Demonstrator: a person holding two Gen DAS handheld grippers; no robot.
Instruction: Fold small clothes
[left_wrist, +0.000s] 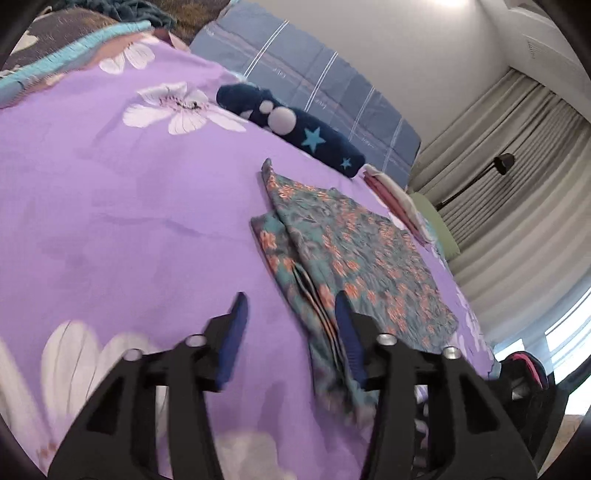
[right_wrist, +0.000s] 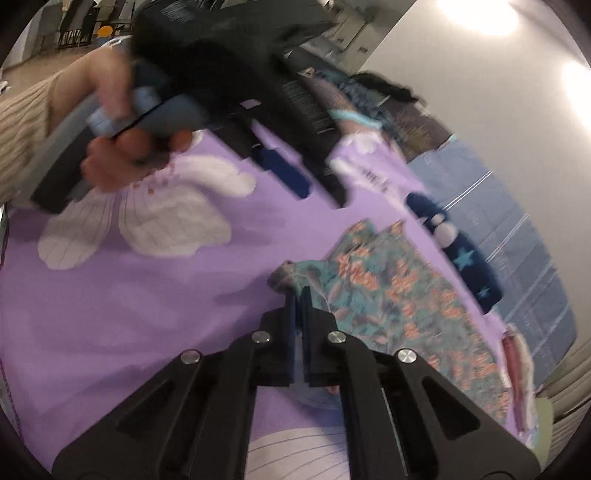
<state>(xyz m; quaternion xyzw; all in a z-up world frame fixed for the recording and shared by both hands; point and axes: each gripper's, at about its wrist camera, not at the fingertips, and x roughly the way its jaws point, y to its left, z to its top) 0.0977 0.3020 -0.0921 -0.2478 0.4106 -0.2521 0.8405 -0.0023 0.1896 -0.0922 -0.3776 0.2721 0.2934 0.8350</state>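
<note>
A teal garment with orange flowers (left_wrist: 354, 258) lies partly folded on the purple flowered bedsheet (left_wrist: 129, 206). My left gripper (left_wrist: 290, 306) is open and empty, its jaws wide apart just above the garment's near left edge. In the right wrist view my right gripper (right_wrist: 300, 291) is shut on a corner of the same garment (right_wrist: 399, 295) and holds it slightly raised off the sheet. The left gripper (right_wrist: 317, 192), held in a hand, shows blurred above the sheet at the upper left.
A folded navy piece with stars and white dots (left_wrist: 291, 129) lies beyond the garment. A folded pink and white item (left_wrist: 391, 192) sits at the bed's right edge. A blue checked quilt (left_wrist: 317, 81) is behind. Curtains (left_wrist: 517, 184) and a lamp stand to the right.
</note>
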